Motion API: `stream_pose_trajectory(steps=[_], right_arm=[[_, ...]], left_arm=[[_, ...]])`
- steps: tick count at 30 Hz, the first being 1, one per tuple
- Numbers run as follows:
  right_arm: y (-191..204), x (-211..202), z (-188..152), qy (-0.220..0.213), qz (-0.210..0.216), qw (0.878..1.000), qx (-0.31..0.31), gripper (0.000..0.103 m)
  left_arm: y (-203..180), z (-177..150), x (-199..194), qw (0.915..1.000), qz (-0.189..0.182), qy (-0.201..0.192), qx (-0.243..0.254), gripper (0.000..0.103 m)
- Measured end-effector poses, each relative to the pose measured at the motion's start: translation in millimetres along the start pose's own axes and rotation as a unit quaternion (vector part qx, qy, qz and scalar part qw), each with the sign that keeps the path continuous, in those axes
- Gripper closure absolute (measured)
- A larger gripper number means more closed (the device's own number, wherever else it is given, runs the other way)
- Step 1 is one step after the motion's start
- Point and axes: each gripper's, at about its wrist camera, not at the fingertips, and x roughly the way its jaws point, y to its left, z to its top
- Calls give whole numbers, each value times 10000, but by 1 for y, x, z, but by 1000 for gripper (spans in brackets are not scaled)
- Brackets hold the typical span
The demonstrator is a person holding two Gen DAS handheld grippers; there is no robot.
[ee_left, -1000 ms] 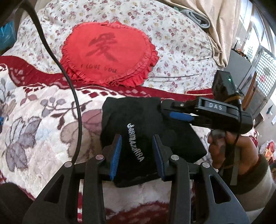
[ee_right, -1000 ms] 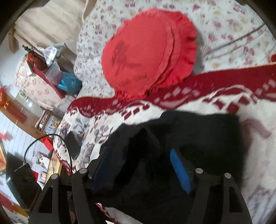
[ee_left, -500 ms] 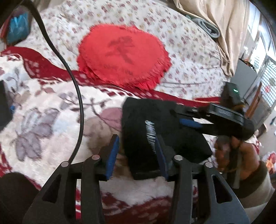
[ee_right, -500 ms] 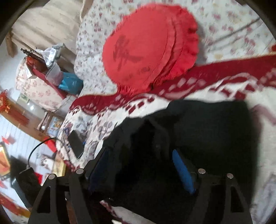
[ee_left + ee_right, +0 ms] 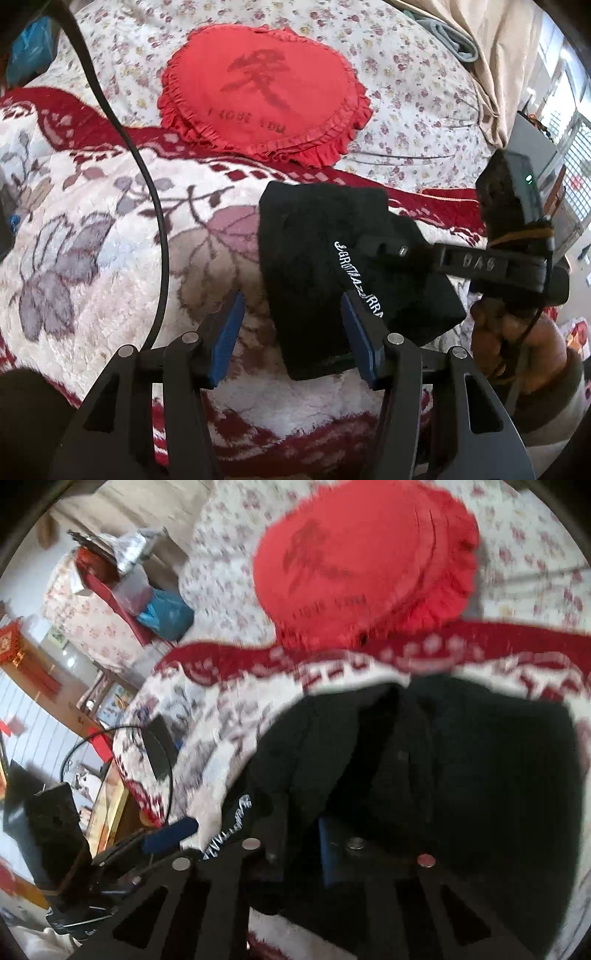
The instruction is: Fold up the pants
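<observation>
The black pants [image 5: 325, 251] lie folded into a small bundle on the floral blanket [image 5: 92, 229], white lettering on top. My left gripper [image 5: 291, 336] hovers at the bundle's near left edge. Its jaws are opening: the right pad rests over the cloth, the left pad over bare blanket, and neither squeezes. My right gripper [image 5: 384, 247] comes in from the right onto the bundle's top. In the right wrist view the right gripper [image 5: 295, 834] has its jaws closing, nearly together, with a fold of the pants [image 5: 461, 775] pinched between them.
A red heart cushion [image 5: 266, 92] lies behind the pants on the flowered bedspread. A black cable [image 5: 155, 221] runs down the left of the blanket. A person's hand [image 5: 517, 350] holds the right gripper. A dark flat device [image 5: 159, 749] lies near the blanket's edge.
The left jaws have spread wider and shifted to the bundle's left edge. The right jaws went from wide apart to nearly together on the cloth.
</observation>
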Motion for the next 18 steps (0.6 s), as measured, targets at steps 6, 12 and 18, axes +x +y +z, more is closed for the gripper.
stream_pose_trajectory(steps=[6, 12, 18], right_arm=[[-7, -14, 11, -55, -764, 9961, -438, 94], [-27, -40, 4, -493, -893, 9948, 24, 51], [-45, -11, 4, -125, -356, 9979, 535, 51]], left_arm=[[-23, 16, 15, 9995, -244, 45, 177, 38], [-38, 11, 45, 9981, -113, 375, 478, 38], [-31, 8, 44, 9987, -129, 383, 297, 38]])
